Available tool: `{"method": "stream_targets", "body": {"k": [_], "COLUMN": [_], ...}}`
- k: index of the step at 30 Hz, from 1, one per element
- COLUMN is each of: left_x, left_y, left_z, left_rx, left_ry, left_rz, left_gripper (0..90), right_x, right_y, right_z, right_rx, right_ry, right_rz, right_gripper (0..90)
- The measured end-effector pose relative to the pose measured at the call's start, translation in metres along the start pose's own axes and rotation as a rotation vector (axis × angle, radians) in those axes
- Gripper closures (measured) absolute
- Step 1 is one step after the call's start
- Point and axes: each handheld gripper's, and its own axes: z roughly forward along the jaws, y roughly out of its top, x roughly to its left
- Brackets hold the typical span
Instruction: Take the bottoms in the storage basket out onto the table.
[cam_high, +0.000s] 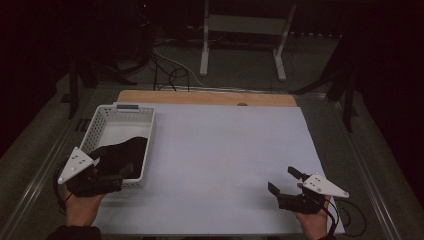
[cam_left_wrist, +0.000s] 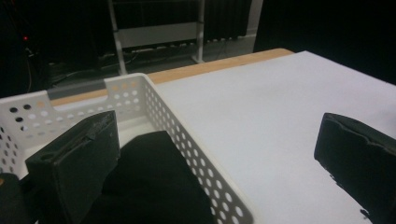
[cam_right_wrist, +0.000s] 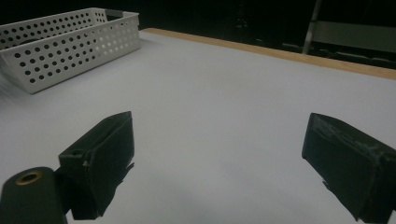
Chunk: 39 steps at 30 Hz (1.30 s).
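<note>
Room: dark all round; a white metal stand with two splayed legs rises beyond the table's far edge, and black cables lie on the grey floor near it.
Table: a wide white sheet covers nearly the whole top; a strip of pale wooden tabletop shows along the far edge.
Basket: a white perforated plastic basket sits at the left of the sheet, long side running away from the person.
Cloth: a black crumpled cloth lies in the near half of the basket, rising to about the rim; the far half of the basket floor is bare. In the left gripper view the cloth fills the near corner.
Left arm: the left hand comes in from the bottom edge at the near left corner, holding the left gripper level and aimed forward over the basket's near end.
Left gripper state: jaws spread wide, one over the cloth inside the basket, the other outside over the sheet, so they straddle the basket's right wall; nothing gripped.
Right arm: the right hand rests near the right front corner, holding the right gripper low and pointing toward the table's middle.
Right gripper state: jaws wide apart over bare sheet, holding nothing, well apart from the basket.
</note>
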Motion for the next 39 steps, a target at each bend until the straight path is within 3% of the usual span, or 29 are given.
{"method": "stream_targets", "body": {"k": [7,8,13,17,28,39], "left_x": [0.008,0.017,0.023,0.028,0.043,0.052], "left_y": [0.010,0.013,0.014,0.018,0.020,0.013], "left_z": [0.001,0.006,0.013,0.023,0.054,0.078], "left_rx": [0.028,0.070,0.110,0.175,0.320,0.409], "left_ry": [0.008,0.014,0.011,0.008,0.000,-0.007], "left_rz": [0.003,0.002,0.011,0.036,0.066,0.036], "left_gripper": [0.2,0.1,0.1,0.1,0.1,0.1], "right_x": [0.000,0.000,0.002,0.003,0.005,0.006], "right_y": [0.001,0.000,-0.001,-0.001,-0.002,-0.002], "right_z": [0.001,0.006,0.012,0.012,0.009,0.008], "right_rx": [0.000,0.013,0.029,0.029,0.025,0.017], "right_ry": [0.000,0.007,0.017,0.018,0.003,0.003], "right_rz": [-0.008,-0.024,-0.044,-0.053,-0.042,-0.042], "right_gripper": [9.2,9.2,9.1,9.2,9.1,9.1]}}
